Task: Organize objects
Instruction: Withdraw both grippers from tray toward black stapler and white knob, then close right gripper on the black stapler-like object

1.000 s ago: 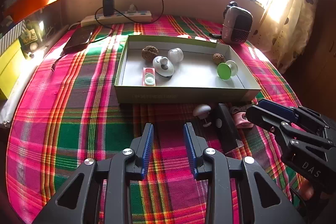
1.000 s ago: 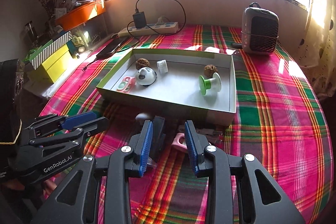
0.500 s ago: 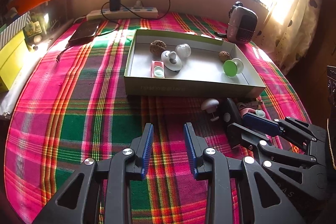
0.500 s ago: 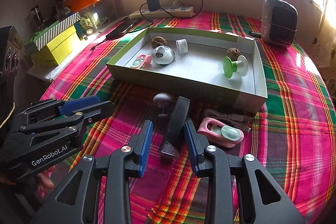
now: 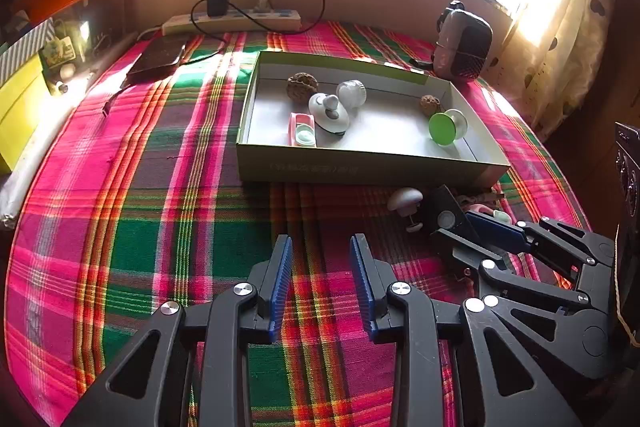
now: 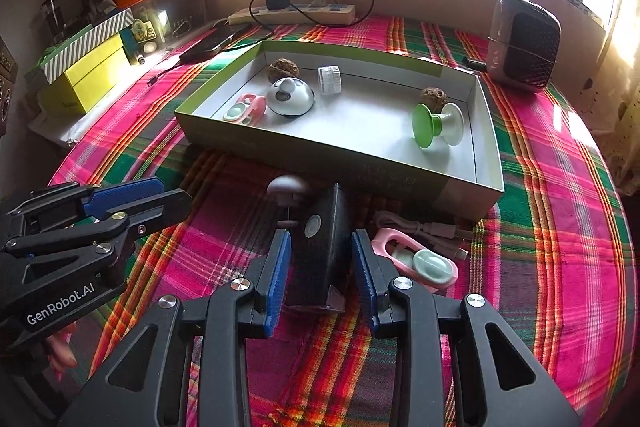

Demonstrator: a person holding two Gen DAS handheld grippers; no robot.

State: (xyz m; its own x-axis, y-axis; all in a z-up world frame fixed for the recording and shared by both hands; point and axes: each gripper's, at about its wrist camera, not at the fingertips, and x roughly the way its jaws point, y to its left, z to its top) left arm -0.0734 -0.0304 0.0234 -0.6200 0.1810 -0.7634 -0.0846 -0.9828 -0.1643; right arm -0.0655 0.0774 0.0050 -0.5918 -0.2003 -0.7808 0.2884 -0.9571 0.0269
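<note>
I hold right tongs (image 6: pixel 318 267) parted astride black block (image 6: pixel 320 247), pads clear; left tongs (image 5: pixel 320 279) parted, empty, above plaid tabletop (image 5: pixel 160 227)

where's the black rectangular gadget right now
In the right wrist view the black gadget lies on the plaid cloth just outside the box's near wall, between the right gripper's open fingers, beside a pink case.

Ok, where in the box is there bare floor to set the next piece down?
Bare floor in the box: the middle, between the white dome and the green spool, and the near strip along the front wall. Crowded: far-left corner.
</note>
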